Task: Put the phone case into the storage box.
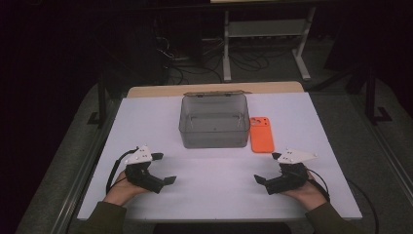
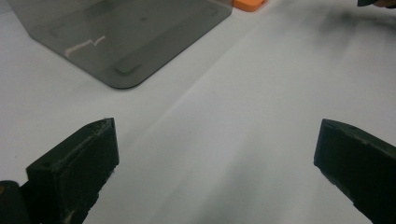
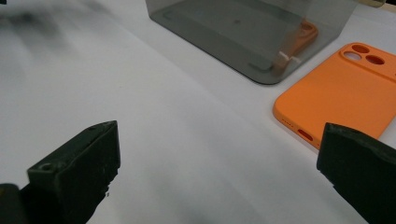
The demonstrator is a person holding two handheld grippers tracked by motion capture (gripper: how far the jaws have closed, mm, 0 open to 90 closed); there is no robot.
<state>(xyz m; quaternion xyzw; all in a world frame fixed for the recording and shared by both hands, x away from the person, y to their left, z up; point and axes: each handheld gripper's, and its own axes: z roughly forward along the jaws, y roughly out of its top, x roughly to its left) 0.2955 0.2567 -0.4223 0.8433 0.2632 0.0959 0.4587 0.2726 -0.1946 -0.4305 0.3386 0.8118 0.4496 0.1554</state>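
We hold a tool in each hand above the near part of the white table point(image 1: 146, 126). The left tool point(image 1: 164, 168) has its two black jaws spread wide with nothing between them, and the right tool point(image 1: 267, 167) stands the same, jaws wide apart and bare.

The smoky grey, see-through plastic box point(image 1: 214, 123) with rounded corners sits on the table beyond both tools, roughly midway between them, its top open. Through its walls we see a bare floor; nothing lies inside it. The orange tint seen through its wall in the right tool's view is the case lying behind it.

The orange rectangular phone case point(image 1: 261, 134) with round camera cut-outs lies flat on the table just beside the box's right wall, outside it, nearer the right tool.
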